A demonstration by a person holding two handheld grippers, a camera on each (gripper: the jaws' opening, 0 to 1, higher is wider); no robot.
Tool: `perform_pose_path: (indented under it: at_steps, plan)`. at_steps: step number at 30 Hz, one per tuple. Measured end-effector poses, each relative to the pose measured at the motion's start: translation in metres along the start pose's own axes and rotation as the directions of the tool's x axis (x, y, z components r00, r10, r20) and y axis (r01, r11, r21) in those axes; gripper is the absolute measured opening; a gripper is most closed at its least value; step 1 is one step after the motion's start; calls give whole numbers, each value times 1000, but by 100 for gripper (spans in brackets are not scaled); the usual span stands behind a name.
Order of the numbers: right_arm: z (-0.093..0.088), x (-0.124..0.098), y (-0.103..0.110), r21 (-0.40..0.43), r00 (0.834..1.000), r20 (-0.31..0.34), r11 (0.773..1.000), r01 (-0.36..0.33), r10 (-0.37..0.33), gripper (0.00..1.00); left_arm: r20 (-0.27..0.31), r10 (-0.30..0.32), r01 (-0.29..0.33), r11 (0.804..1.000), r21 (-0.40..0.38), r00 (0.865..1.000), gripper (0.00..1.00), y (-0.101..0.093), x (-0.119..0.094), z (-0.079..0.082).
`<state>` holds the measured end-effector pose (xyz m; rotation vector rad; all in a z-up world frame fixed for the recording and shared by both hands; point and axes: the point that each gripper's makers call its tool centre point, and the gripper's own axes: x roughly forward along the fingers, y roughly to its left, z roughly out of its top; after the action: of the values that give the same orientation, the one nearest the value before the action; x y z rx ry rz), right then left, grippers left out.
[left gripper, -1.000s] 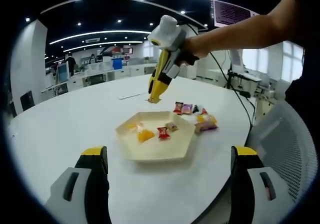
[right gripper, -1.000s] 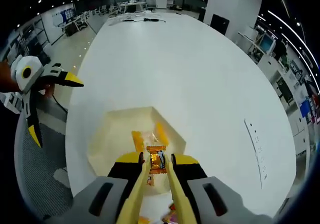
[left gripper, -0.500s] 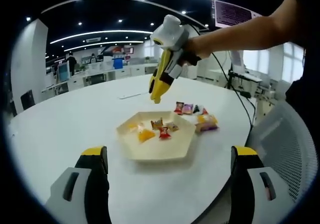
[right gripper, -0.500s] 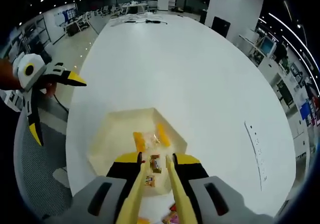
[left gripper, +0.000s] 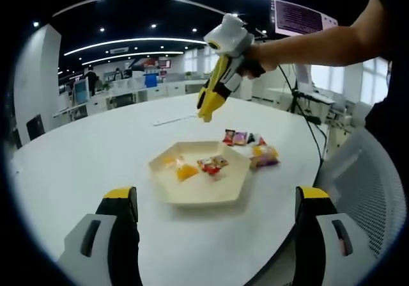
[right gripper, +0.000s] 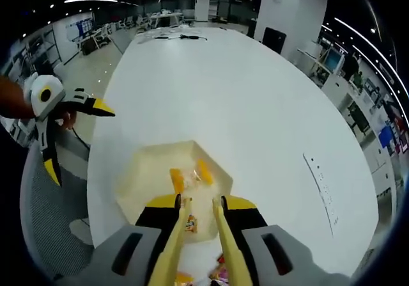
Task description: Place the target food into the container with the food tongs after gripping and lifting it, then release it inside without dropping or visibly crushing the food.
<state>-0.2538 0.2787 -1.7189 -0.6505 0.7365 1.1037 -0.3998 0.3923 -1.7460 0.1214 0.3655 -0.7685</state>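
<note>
right claw (left gripper: pixel 206 114) above the container (left gripper: pixel 199 173), tongs a little apart, gripping nothing | left claw (left gripper: pixel 214 199) wide open, low over the table (left gripper: pixel 77 151) | wrapped food (left gripper: pixel 212 165) lies inside container (more sweets (left gripper: pixel 249 146) just beside it)
</note>
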Motion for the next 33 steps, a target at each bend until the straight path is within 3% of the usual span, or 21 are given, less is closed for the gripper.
perform_pose_path:
  at_steps: [21,33]
  plan:
    - [-60,-58,-5,90,996,39,993,77,-80,25,-6,0,0,1000,3,1000,99,-1,1,-1]
    - [-94,-75,9,146,992,71,985,90,-101,26,-14,0,0,1000,9,1000,99,-3,2,-2]
